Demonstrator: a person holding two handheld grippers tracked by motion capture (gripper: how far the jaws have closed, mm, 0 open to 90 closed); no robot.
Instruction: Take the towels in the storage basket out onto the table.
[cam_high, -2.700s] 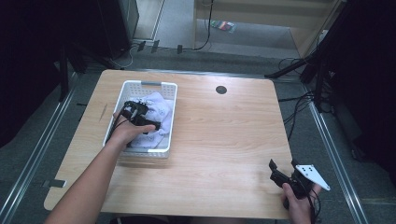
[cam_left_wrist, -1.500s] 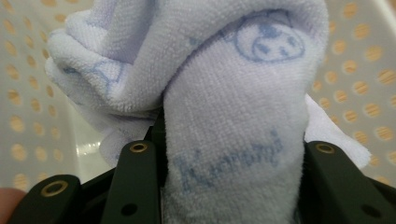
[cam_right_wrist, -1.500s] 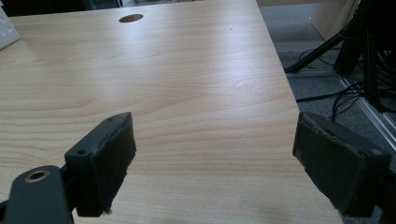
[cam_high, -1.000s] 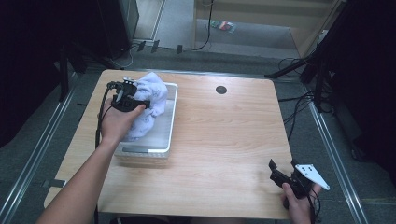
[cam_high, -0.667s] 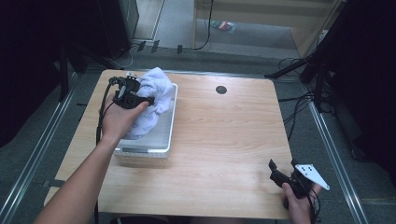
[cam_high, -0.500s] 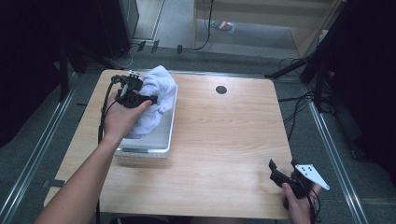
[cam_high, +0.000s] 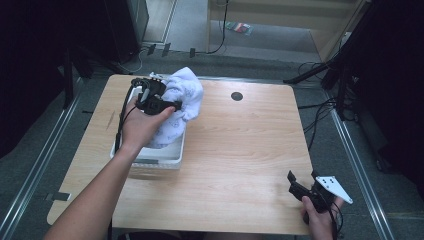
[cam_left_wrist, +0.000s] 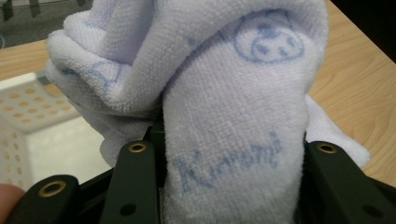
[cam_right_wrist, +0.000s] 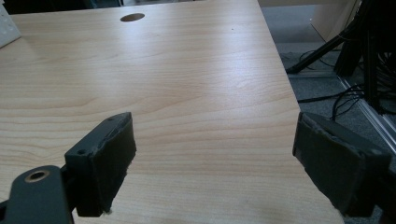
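A pale blue towel (cam_high: 182, 102) is clamped between the 2 jaws of the left gripper (cam_high: 150, 97) in the upper left of the high view, and is held raised over the far end of a white basket (cam_high: 155, 155), with its lower part trailing into the basket. In the left gripper view, the towel (cam_left_wrist: 233, 121) is seen bunched between the jaws. The right gripper (cam_high: 312, 192) is held at the lower right of the table (cam_high: 250, 150), jaws spread wide with nothing between them.
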